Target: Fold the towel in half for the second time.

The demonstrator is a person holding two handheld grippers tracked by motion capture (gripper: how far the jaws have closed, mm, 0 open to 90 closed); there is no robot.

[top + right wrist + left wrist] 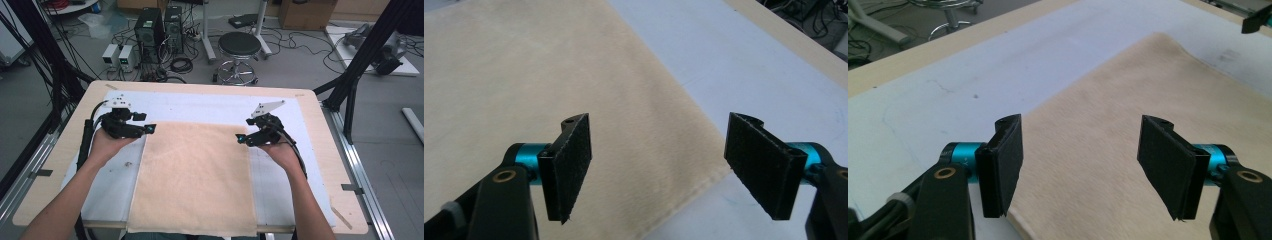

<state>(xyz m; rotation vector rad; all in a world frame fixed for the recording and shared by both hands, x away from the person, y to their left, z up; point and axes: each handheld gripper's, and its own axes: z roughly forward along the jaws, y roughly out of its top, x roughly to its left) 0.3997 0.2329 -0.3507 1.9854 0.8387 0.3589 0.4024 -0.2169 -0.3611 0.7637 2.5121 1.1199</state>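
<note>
1. Beige towel (192, 175) lies flat on the white sheet (200, 105) covering the wooden tabletop (320, 150). Long axis runs front to back; near edge hangs at the front edge of the tabletop, far edge sits about mid-table.
2. Left gripper (150, 129), held in the left hand (107, 142), sits at the towel's far-left corner. Tip is just at the towel's left edge.
3. Left gripper view: left gripper (1083, 160) jaws wide apart, nothing between the pads. One pad is over the white sheet (948, 90) right at the towel edge, the other is over the towel (1128, 100). Corner edge of the towel runs between them. Cannot tell if the pads touch the cloth.
4. Right gripper (241, 137), held in the right hand (282, 150), sits at the towel's far-right corner, mirroring the left.
5. Right gripper view: right gripper (659, 165) jaws also wide apart, holding nothing. One pad is over the towel (524, 75), the other over the white sheet (734, 60), the towel's hemmed edge between them.
6. Towel surface looks smooth, no folds visible. A few small dark marks on the sheet left of it.
7. Background floor: round black stool (239, 47), computer towers (150, 30), loose cables. Black frame posts on both sides of the tabletop.
</note>
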